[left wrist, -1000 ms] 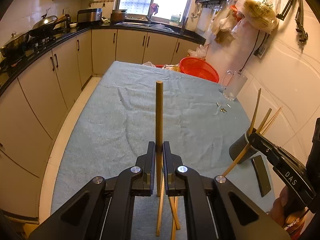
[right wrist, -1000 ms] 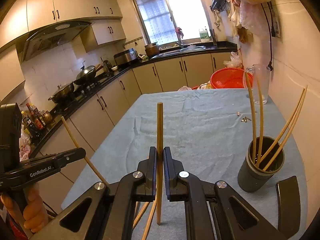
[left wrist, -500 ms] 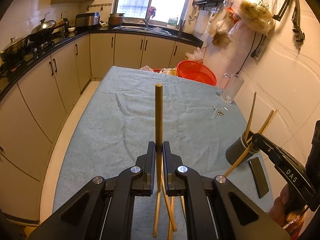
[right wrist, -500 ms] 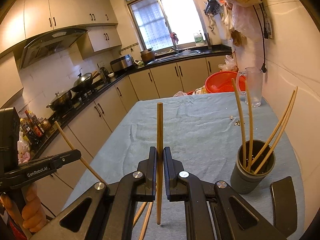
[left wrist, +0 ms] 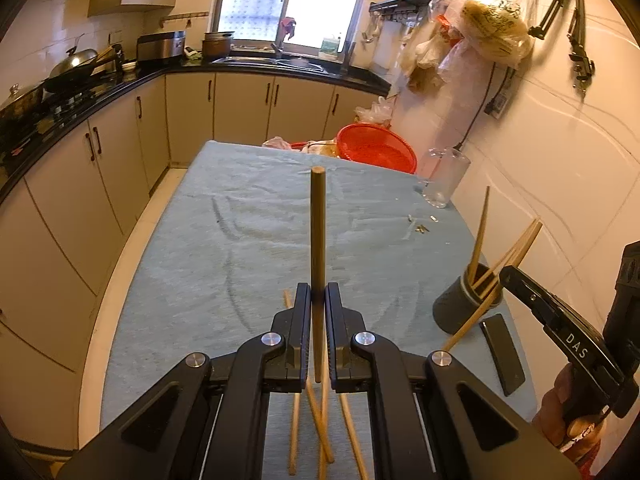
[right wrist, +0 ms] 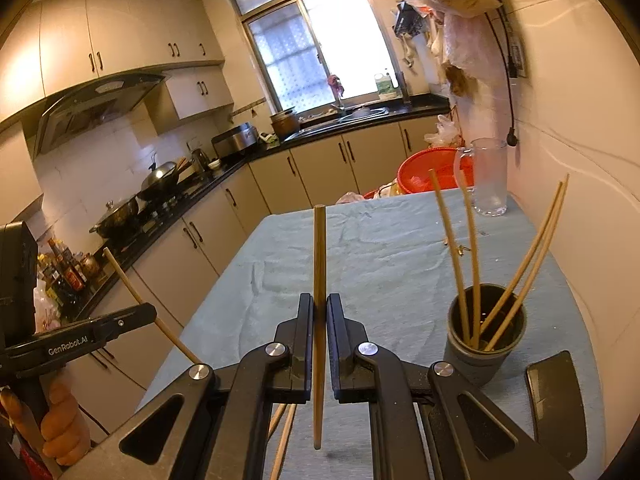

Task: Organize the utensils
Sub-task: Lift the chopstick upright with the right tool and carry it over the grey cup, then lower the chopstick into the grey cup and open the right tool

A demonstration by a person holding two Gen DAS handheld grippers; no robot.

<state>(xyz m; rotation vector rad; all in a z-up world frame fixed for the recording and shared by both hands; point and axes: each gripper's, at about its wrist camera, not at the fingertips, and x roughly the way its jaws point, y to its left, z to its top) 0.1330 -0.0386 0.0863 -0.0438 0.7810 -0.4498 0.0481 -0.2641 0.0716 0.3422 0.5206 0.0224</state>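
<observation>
My left gripper (left wrist: 318, 292) is shut on a wooden chopstick (left wrist: 318, 232) held upright above the table. My right gripper (right wrist: 320, 304) is shut on another chopstick (right wrist: 319, 260), also upright. A dark grey cup (right wrist: 484, 340) with several chopsticks in it stands at the right of the table; it also shows in the left wrist view (left wrist: 466, 304). Several loose chopsticks (left wrist: 320, 420) lie on the blue cloth below the left gripper. The right gripper shows in the left wrist view (left wrist: 506, 276) next to the cup. The left gripper shows in the right wrist view (right wrist: 150, 312).
A black flat object (right wrist: 556, 396) lies right of the cup. A glass mug (left wrist: 446, 178) and a red basin (left wrist: 376, 152) stand at the far end of the table (left wrist: 240, 232). The wall runs close along the right. Cabinets line the left.
Both grippers have risen and pulled back a little with their chopsticks. More of the loose chopsticks on the cloth shows under the left gripper.
</observation>
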